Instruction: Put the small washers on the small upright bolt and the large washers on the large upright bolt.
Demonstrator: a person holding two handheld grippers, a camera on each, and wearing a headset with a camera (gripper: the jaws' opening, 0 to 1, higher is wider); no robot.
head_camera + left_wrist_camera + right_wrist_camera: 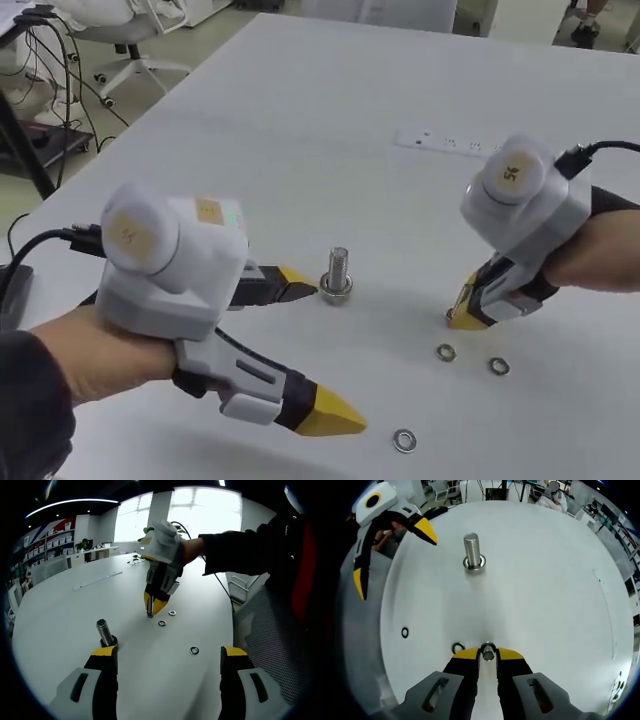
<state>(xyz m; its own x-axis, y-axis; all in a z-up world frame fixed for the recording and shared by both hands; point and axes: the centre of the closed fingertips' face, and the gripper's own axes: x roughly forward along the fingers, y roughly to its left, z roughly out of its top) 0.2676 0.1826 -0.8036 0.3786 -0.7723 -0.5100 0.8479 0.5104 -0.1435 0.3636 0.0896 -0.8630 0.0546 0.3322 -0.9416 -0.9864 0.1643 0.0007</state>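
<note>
Large bolt (338, 265) stands upright mid-table, open table (300, 120) running to 12 o'clock. At its 7 o'clock the left gripper (340, 357) holds its fingers spread wide, empty. Three loose washers (404, 440) (446, 352) (499, 366) lie toward 4 o'clock. At 3 o'clock the right gripper (458, 316) pinches the small bolt (149, 611) upright, fingers nearly closed, well apart from the large bolt.
</note>
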